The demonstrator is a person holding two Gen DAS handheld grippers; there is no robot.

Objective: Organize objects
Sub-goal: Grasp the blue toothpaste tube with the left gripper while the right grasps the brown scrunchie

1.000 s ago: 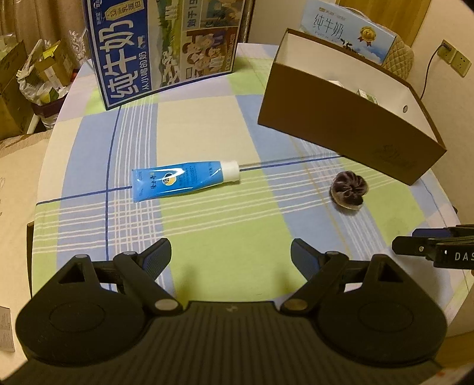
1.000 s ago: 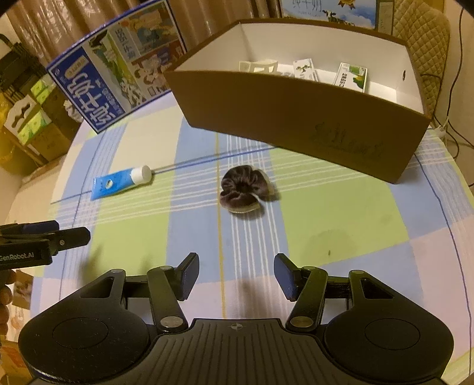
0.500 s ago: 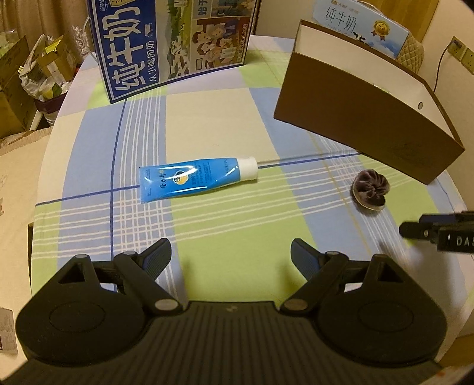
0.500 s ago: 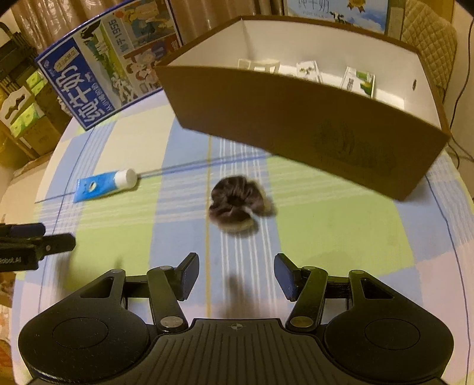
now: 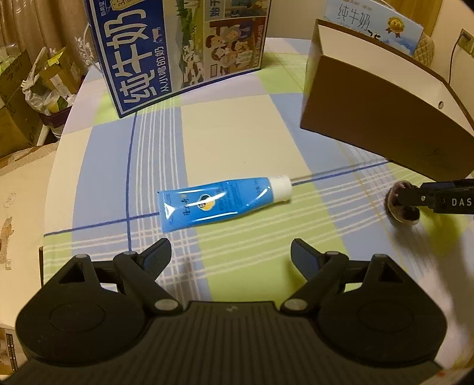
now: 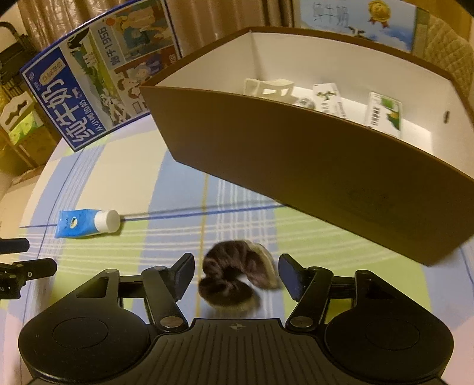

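The right tool (image 6: 235,274) is hovering low over the table (image 6: 340,254) with its two fingers spread wide, and a dark brown fuzzy scrunchie (image 6: 234,277) is lying on the checked cloth between them. Neither finger seems to be touching the scrunchie, though the picture is blurred there. Just beyond the scrunchie, a large brown cardboard box (image 6: 296,165) is standing open, white inside. Small white packets (image 6: 382,114) and a pale plastic piece (image 6: 271,88) are lying on the box floor.

The left tool (image 5: 231,257) is also hanging above the table with its fingers spread apart and nothing between them. A blue tube (image 5: 219,203) with a white cap is lying flat just ahead of it, well to the left of the brown box, cap end pointing toward the box. From the left wrist camera, the scrunchie is showing at the right edge, below the near corner of the box, partly hidden behind the dark tip of the right tool.

Left of the brown box and farther back, a tall blue milk carton (image 5: 177,50) with white Chinese lettering is standing upright on the table. Behind the brown box, a paler blue carton (image 5: 373,23) is leaning. Beyond the table's left edge, cardboard boxes and bags (image 5: 38,86) are piled on the floor.
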